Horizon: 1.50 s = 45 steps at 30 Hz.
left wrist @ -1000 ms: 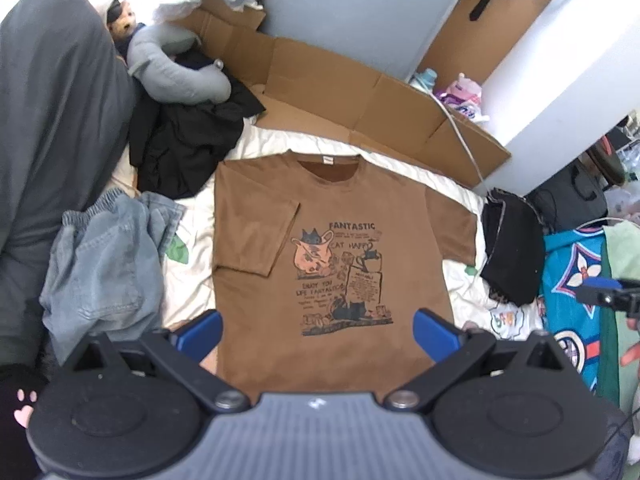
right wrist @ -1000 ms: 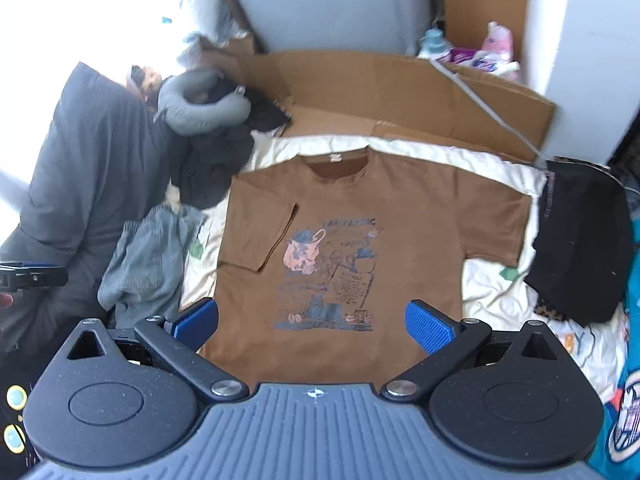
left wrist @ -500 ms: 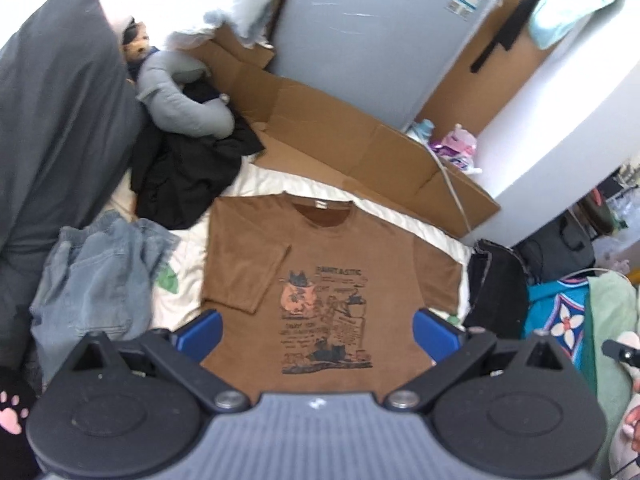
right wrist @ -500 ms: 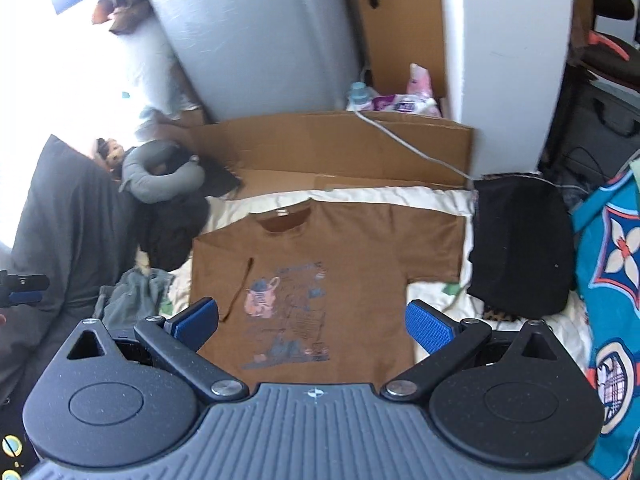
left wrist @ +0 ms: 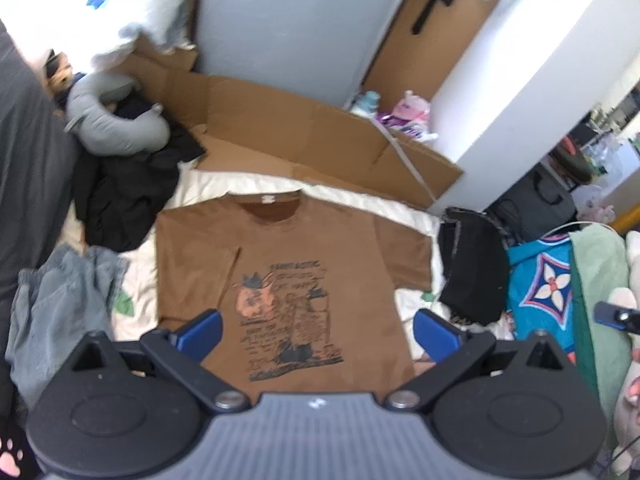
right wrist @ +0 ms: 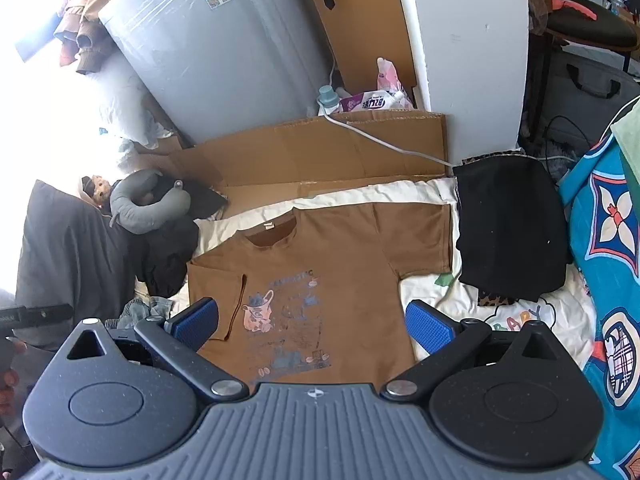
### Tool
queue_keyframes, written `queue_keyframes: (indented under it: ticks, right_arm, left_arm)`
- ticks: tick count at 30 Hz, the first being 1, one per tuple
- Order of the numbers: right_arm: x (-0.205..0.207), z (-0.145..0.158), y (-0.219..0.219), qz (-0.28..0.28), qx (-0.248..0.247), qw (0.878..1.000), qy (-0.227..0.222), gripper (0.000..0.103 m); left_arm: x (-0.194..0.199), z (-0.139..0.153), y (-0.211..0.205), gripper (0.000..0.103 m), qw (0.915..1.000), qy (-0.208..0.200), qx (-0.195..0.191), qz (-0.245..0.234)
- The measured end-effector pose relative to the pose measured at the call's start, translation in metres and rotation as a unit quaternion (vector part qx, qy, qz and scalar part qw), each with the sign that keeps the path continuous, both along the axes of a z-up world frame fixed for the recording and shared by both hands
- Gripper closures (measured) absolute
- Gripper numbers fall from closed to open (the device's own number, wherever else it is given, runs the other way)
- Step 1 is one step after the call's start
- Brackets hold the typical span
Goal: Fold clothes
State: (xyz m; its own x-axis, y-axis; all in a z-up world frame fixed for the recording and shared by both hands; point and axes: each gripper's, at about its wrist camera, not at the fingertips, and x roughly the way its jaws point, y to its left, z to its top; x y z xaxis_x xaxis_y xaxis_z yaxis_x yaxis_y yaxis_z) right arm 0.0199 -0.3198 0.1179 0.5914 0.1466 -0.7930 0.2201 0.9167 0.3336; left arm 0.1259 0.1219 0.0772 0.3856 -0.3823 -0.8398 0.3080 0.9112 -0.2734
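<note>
A brown T-shirt (left wrist: 288,264) with a dark cat print lies flat, front up, on a white sheet, its collar at the far end. Its left sleeve is folded in over the chest and its right sleeve (right wrist: 416,236) is spread out. My left gripper (left wrist: 318,332) hangs open high above the shirt's hem, holding nothing. My right gripper (right wrist: 312,322) is open too, raised well above the shirt's lower half, with empty blue pads (right wrist: 428,326).
Left of the shirt lie grey-blue jeans (left wrist: 56,312), a black garment heap (left wrist: 124,200) and a grey neck pillow (left wrist: 116,132). A folded black garment (right wrist: 508,224) lies to its right by a blue patterned blanket (right wrist: 612,248). Flattened cardboard (left wrist: 296,128) and a wrapped appliance (right wrist: 224,44) stand behind.
Both grippers have risen and drawn back from the shirt, so it looks smaller and more of the room shows. Both stay open. The shirt has not moved.
</note>
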Motion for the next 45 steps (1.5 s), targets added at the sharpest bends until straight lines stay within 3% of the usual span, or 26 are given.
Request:
queue_keyframes:
  ticks: [8,16,19,25,31,37,39,41,45]
  right_arm:
    - [0.015,-0.016,-0.03,-0.005,0.002,1.0,-0.003,0.0]
    - [0.054,-0.053,-0.049,0.052,-0.009,0.998,-0.02,0.001]
    - [0.076,-0.072,-0.054,0.076,-0.016,0.996,-0.034,0.001]
    - [0.108,-0.12,-0.073,0.068,-0.001,0.997,-0.043,0.001]
    - [0.14,-0.187,-0.091,0.076,0.012,0.997,-0.031,0.004]
    - [0.15,-0.247,-0.111,0.027,0.036,0.998,-0.036,0.004]
    - [0.145,-0.264,-0.116,0.004,0.041,0.998,-0.036,0.008]
    - [0.14,-0.282,-0.121,-0.016,0.051,0.998,-0.036,0.021]
    - [0.129,-0.326,-0.132,-0.049,0.076,0.995,-0.049,0.022]
  left_arm:
    - [0.027,0.017,-0.052,0.0,0.9999,-0.008,0.008,-0.01]
    - [0.053,-0.009,-0.106,0.0,0.9999,-0.014,-0.006,0.001]
    - [0.067,-0.029,-0.126,0.0,0.9998,-0.02,0.001,0.004]
    - [0.096,-0.076,-0.168,0.0,0.9987,-0.033,0.037,-0.014]
    - [0.125,-0.133,-0.201,0.0,0.9988,-0.027,0.007,-0.041]
    - [0.133,-0.197,-0.223,0.001,0.9992,-0.006,0.008,-0.039]
    - [0.13,-0.213,-0.227,0.001,0.9993,-0.001,0.015,-0.035]
    - [0.125,-0.23,-0.231,0.001,0.9991,0.006,0.013,-0.039]
    - [0.113,-0.266,-0.242,0.001,0.9983,0.015,0.022,-0.051]
